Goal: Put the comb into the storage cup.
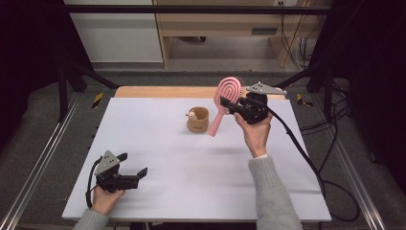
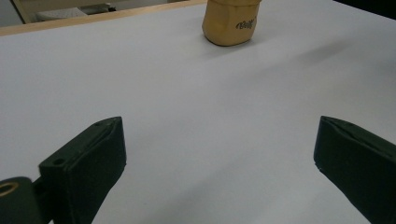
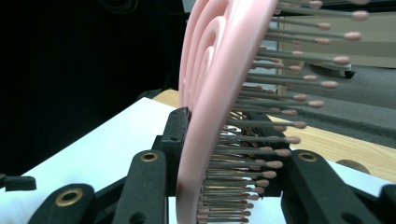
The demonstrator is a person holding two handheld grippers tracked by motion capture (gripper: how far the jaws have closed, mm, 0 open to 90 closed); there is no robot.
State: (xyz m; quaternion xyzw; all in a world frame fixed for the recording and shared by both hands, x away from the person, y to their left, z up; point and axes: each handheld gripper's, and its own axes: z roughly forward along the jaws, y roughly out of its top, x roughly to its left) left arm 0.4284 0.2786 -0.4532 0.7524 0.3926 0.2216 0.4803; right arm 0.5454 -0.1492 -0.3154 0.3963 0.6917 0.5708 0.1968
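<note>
A pink hairbrush (image 1: 224,98) is held up in the air at the table's far right, handle slanting down to the left. My right gripper (image 1: 231,106) is shut on it near the base of its head. In the right gripper view the brush (image 3: 210,93) stands between the two black jaws, its bristles pointing right. A tan cup (image 1: 197,119) with a small figure on it stands mid-table, just left of the brush handle. The same cup (image 2: 230,21) appears far ahead in the left gripper view. My left gripper (image 1: 133,165) rests low at the near left corner, open and holding nothing.
The white table top (image 1: 167,158) has a wooden strip (image 1: 163,91) along its far edge. A black cable (image 1: 306,158) trails from the right gripper across the table's right side. Dark frame rails flank the table.
</note>
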